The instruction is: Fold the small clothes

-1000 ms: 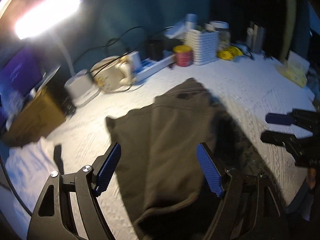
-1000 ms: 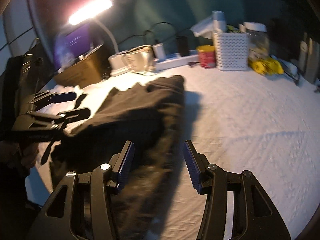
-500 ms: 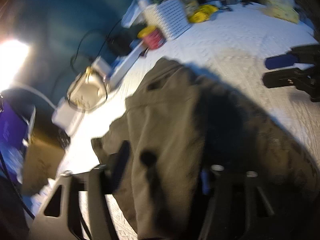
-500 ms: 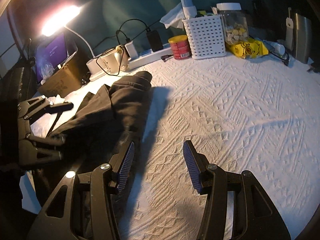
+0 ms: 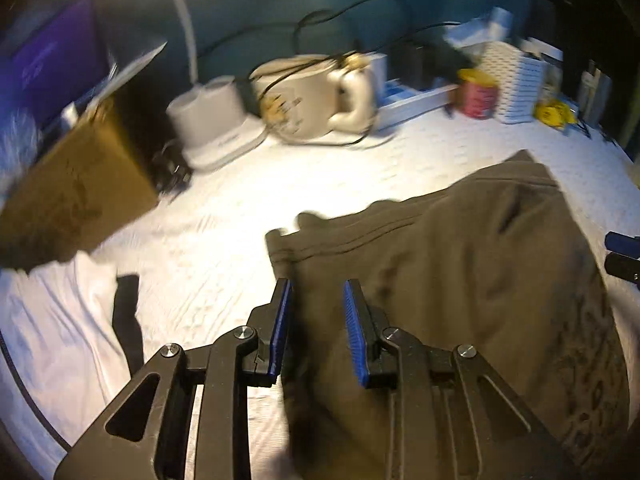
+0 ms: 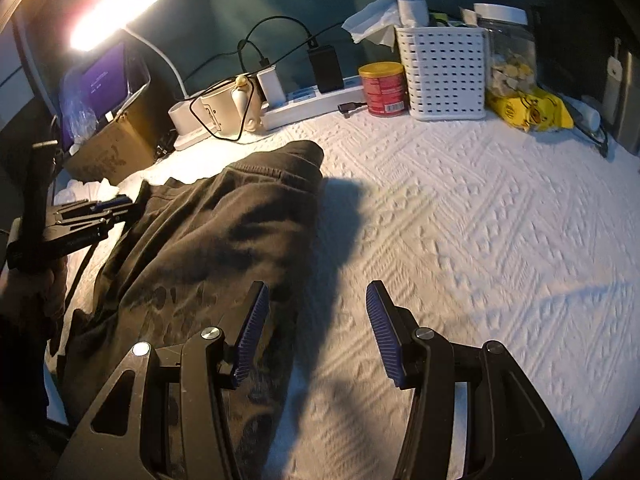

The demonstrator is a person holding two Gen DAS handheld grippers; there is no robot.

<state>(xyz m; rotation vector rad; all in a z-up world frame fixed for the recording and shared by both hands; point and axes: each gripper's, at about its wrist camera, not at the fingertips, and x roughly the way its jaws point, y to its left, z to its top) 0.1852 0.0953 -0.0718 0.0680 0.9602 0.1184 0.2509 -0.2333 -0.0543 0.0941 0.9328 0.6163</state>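
Fingers (image 5: pixel 280 320) of the left gripper (image 5: pixel 316 320) had just been closing around the near edge of the dark olive garment (image 5: pixel 460 280), which lay bunched on the white textured bedspread (image 6: pixel 480 220); contact was unclear. Unchanged, the right gripper (image 6: pixel 316 332) hung wide and empty, the garment's hem beside its left finger.

My left tongs (image 5: pixel 316 324) point steeply down with their blue-padded jaws drawn in to a narrow gap; they have just been closing, with the left edge of the dark garment (image 5: pixel 460 288) lying between the pads, though I cannot tell whether the pads press on it yet. My right tongs (image 6: pixel 316 336) also tilt downward, jaws standing wide apart and gripping nothing, the left pad over the garment's edge. In the right wrist view my left hand (image 6: pixel 34 292) shows low at the left, wrapped around the handle of its tongs
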